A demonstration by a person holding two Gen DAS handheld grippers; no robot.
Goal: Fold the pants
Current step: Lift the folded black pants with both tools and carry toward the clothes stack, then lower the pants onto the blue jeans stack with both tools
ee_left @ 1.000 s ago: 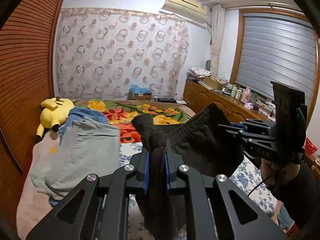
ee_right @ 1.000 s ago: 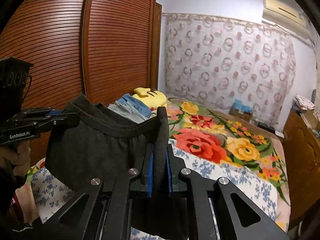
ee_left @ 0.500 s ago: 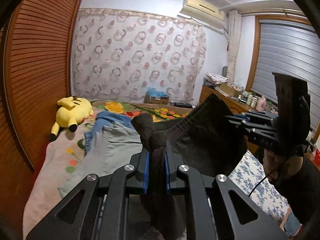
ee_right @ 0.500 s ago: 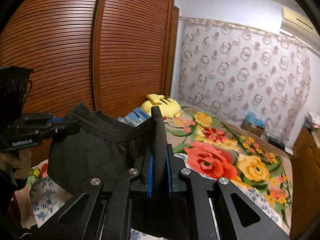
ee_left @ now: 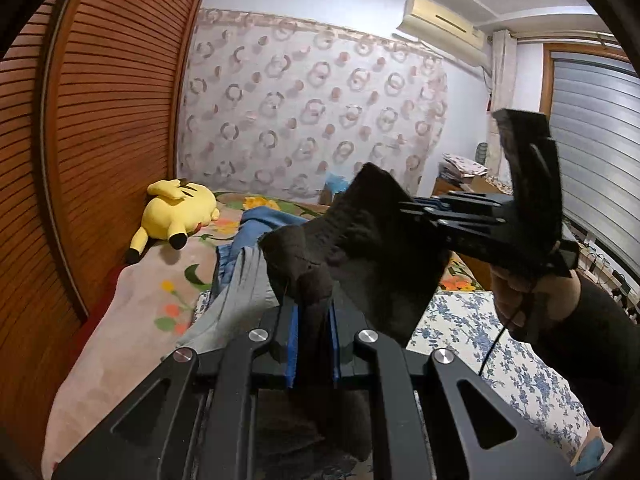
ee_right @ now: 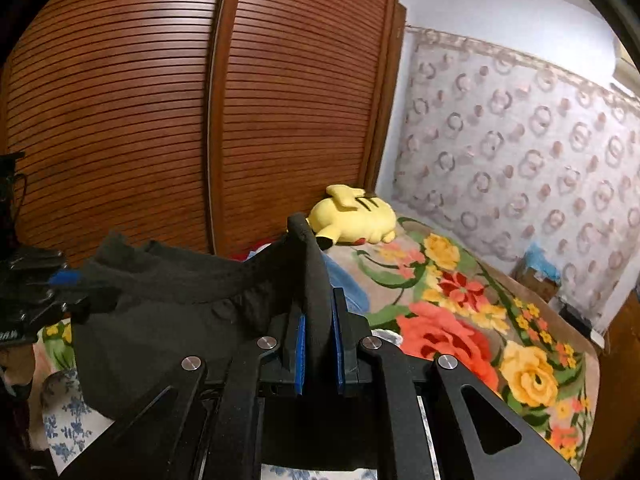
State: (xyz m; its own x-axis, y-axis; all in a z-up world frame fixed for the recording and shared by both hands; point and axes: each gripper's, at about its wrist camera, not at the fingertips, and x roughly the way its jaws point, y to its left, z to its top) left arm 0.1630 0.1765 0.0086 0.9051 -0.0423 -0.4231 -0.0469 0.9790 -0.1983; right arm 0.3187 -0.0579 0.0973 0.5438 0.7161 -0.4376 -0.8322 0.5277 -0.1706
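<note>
Dark black pants (ee_left: pixel 372 256) hang in the air above the bed, stretched by the waistband between both grippers. My left gripper (ee_left: pixel 313 312) is shut on one end of the waistband, the cloth bunched between its blue pads. My right gripper (ee_right: pixel 318 320) is shut on the other end of the pants (ee_right: pixel 168 304), with the band standing up between its pads. In the left wrist view the right gripper (ee_left: pixel 416 210) shows at right, held by a hand in a dark sleeve. In the right wrist view the left gripper (ee_right: pixel 60 284) shows at the left edge.
Folded grey and blue pants (ee_left: pixel 236 276) lie on the bed just beyond the left gripper. A yellow plush toy (ee_left: pixel 176 212) rests near the slatted wooden wardrobe doors (ee_right: pixel 160 120). A floral blanket (ee_right: pixel 460 320) covers the bed; a wooden dresser (ee_left: pixel 472 184) stands at right.
Both grippers have swung to the left with the pants between them; the wardrobe doors and plush toy fill more of each view. The grips have not changed.
</note>
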